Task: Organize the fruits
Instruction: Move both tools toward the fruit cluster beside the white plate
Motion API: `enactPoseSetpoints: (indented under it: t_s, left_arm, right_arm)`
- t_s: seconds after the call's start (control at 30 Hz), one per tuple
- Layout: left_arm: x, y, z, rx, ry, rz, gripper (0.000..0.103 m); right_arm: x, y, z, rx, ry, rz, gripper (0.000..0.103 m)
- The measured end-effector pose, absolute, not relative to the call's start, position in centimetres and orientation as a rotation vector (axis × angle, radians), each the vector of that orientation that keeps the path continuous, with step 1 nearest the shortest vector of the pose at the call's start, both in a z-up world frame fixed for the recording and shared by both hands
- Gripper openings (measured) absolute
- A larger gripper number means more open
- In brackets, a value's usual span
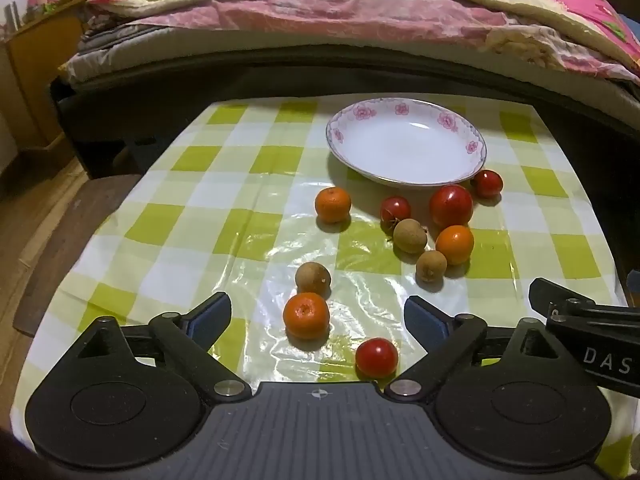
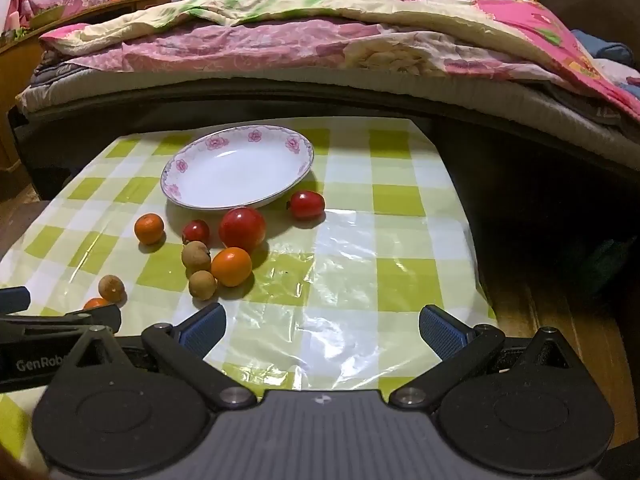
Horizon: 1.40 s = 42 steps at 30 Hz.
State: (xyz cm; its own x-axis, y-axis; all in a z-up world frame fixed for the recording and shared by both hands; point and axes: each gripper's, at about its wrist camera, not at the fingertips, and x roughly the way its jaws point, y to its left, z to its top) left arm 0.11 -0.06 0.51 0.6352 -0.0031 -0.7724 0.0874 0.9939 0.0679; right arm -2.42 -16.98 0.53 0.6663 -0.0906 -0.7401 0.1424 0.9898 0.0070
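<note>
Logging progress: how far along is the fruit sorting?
Done: nothing; the plate is bare. In hand: nothing; left gripper and right gripper are open. Left: every visible fruit, from the nearest orange to the big tomato, lies on the tablecloth.

Left black plastic two-finger gripper [image 1: 318, 314]: ribbed grey centre plate with a small cross mark, round black side discs, silver pivot screws, blue ribbed finger pads [image 1: 424, 318]. Right black plastic two-finger gripper [image 2: 322, 326]: identical build. White lettering "DAS" and "GenRob" on the bodies.
</note>
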Motion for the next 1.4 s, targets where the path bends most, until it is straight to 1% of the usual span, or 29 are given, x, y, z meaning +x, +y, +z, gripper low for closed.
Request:
enactPoseSetpoints:
  t_s: [1.07,1.4]
  left_arm:
    - [-0.1,-0.3,0.9,0.162,0.817,-0.041,0.085]
    - [-0.1,-0.4,0.8,0.176,0.809,-0.04,0.083]
  right_arm:
    - [-1.7,-16.8,0.1,0.108,0.818,-0.104,0.103]
    - [-1.4,-16.8,-0.2,0.111,0.819,-0.093,0.103]
